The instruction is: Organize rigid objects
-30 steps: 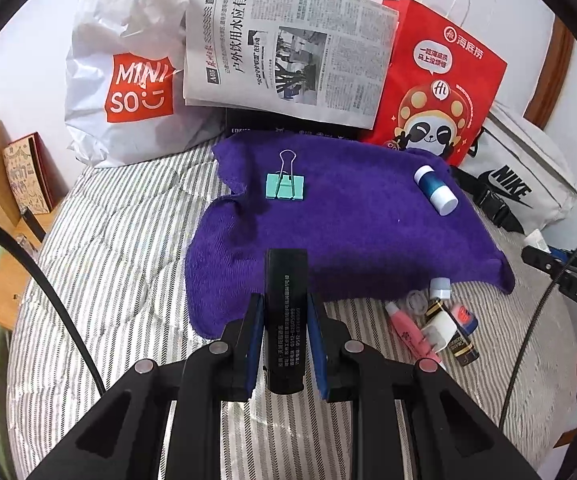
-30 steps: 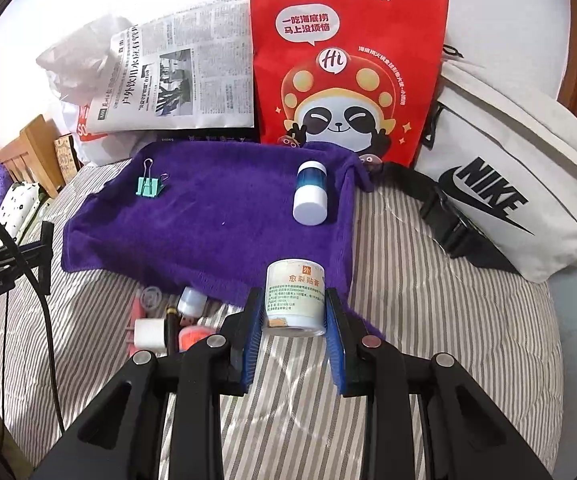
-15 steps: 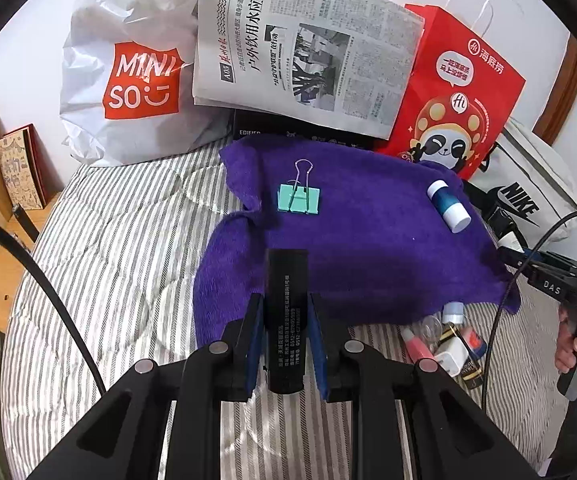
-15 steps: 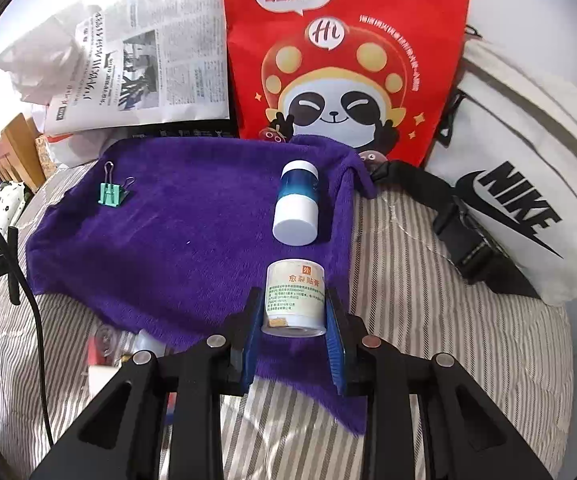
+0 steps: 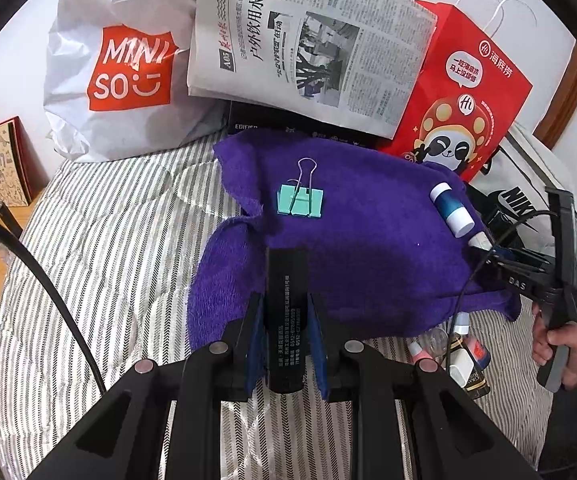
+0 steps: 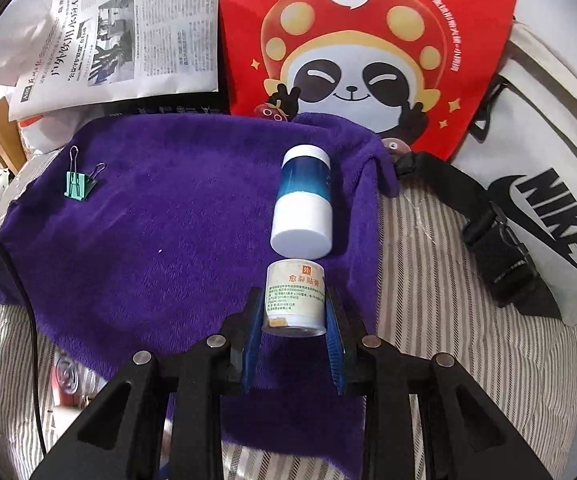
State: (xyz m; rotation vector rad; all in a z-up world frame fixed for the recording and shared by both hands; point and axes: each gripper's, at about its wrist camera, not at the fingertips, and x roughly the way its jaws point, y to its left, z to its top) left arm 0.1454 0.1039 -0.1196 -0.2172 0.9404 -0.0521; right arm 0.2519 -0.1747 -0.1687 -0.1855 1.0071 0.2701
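My left gripper (image 5: 286,330) is shut on a black rectangular stick (image 5: 287,312) and holds it over the near left edge of the purple towel (image 5: 368,248). A green binder clip (image 5: 300,199) lies on the towel ahead. My right gripper (image 6: 294,334) is shut on a small white jar with a printed label (image 6: 294,298), just behind a blue and white bottle (image 6: 303,204) that lies on the towel (image 6: 160,232). The clip also shows in the right wrist view (image 6: 78,184). The right gripper appears in the left wrist view (image 5: 528,276).
Several small bottles and boxes (image 5: 454,352) lie on the striped bedcover by the towel's near right edge. At the back stand a white Miniso bag (image 5: 120,80), a newspaper (image 5: 308,40) and a red panda bag (image 6: 368,48). A white Nike bag (image 6: 536,184) lies on the right.
Both grippers have moved forward over the towel with their objects. The right gripper's jar now sits close behind the blue and white bottle.
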